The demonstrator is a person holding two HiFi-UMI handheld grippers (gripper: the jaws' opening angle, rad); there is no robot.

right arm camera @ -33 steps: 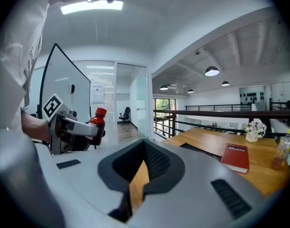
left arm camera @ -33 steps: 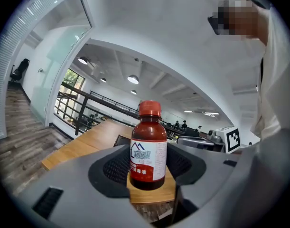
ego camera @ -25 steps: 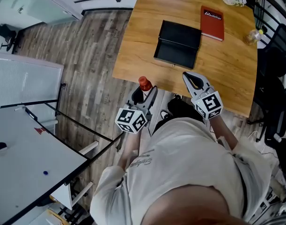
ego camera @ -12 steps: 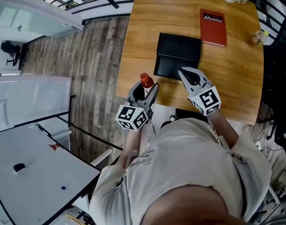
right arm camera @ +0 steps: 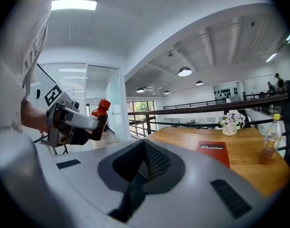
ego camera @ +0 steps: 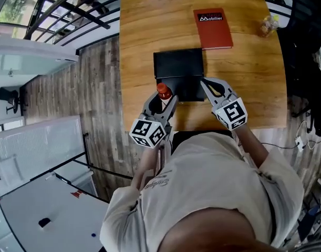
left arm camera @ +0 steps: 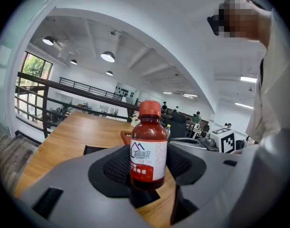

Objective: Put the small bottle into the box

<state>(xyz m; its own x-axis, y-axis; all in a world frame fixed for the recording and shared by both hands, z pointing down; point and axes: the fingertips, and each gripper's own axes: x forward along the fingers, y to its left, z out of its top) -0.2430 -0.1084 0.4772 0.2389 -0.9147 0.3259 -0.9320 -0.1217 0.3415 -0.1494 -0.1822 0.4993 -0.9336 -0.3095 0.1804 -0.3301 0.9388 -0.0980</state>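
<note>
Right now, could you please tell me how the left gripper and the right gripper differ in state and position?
The left gripper is shut on the red-capped small bottle; the right gripper has its jaws together with nothing between them. In the head view the left gripper shows by the near left corner of the black box, the right gripper by its near right corner. Both point toward the black box.

Upright, clamped in left gripper (left arm camera: 147, 177): small brown bottle (left arm camera: 148, 148), red cap, white label; by near corner of flat black box (ego camera: 178, 67).
</note>
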